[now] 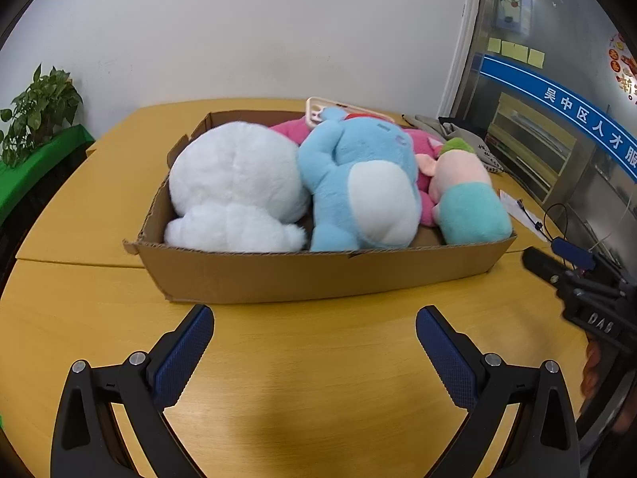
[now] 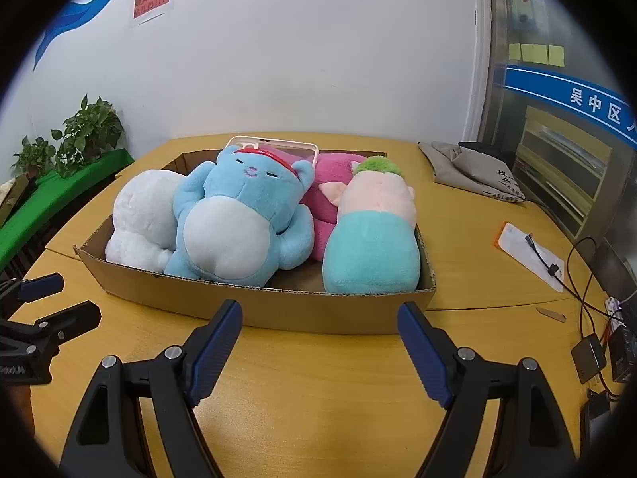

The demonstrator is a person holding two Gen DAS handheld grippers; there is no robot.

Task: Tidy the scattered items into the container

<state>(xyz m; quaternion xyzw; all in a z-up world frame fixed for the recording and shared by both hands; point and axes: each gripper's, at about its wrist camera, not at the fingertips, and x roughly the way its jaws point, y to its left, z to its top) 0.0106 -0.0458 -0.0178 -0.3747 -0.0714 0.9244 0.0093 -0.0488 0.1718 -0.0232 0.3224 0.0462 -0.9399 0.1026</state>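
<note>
Shallow brown cardboard box (image 2: 278,310) on yellow wooden table (image 2: 318,406), holding: fluffy white plush toy (image 1: 235,187); sky-blue plush bear with white belly (image 2: 243,219); pink plush toy (image 2: 330,195); peach-and-teal plush with green tuft (image 2: 374,231). Left gripper (image 1: 314,354) spread, empty, short of box. Right gripper (image 2: 320,348) spread, empty, just before box front wall

Yellow wooden tabletop (image 2: 338,398), seam noted across it. White wall (image 2: 318,59) behind, red notice (image 2: 152,4) seen upper left. Potted plant (image 2: 89,133) on green ledge (image 2: 59,203), left edge. Yellow sticky notes (image 2: 535,53) and blue banner (image 2: 577,95) observed upper right.
</note>
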